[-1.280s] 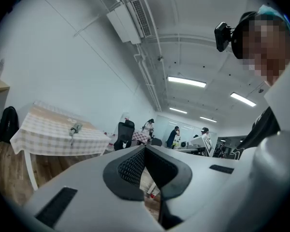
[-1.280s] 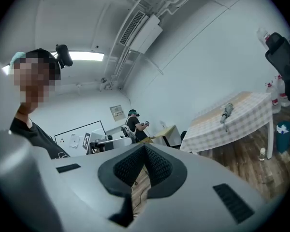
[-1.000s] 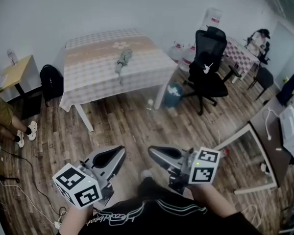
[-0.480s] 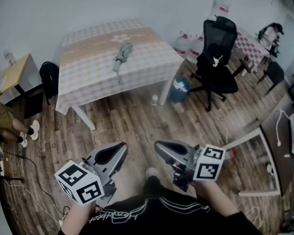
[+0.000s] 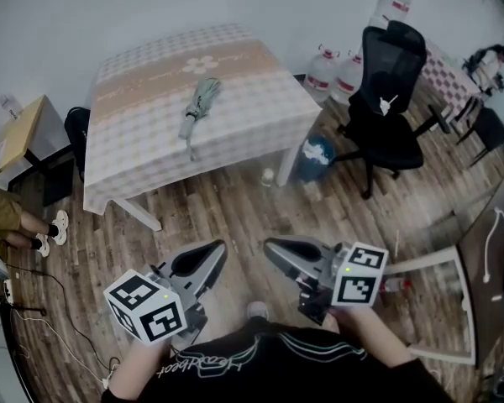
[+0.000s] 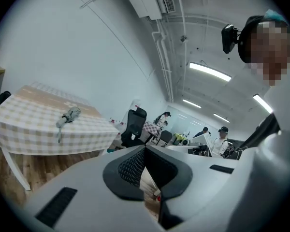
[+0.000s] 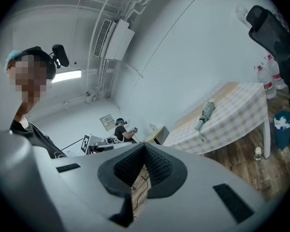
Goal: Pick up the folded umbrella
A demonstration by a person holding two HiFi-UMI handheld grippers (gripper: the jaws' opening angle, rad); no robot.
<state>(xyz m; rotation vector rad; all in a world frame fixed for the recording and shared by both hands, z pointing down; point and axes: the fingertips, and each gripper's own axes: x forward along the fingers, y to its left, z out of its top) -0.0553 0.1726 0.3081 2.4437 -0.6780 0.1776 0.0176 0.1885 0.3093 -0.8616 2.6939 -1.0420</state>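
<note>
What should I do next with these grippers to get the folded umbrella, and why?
Probably step closer to the table first. The folded umbrella lies on it, well across the wood floor from both grippers. The left gripper and right gripper are shut and empty near your waist, so the umbrella looks out of reach from here.

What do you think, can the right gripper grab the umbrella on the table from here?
Probably not yet. The right gripper is shut, low over the floor, and the umbrella lies on the table far ahead. Nothing seems to block the path, so stepping closer should help.
</note>
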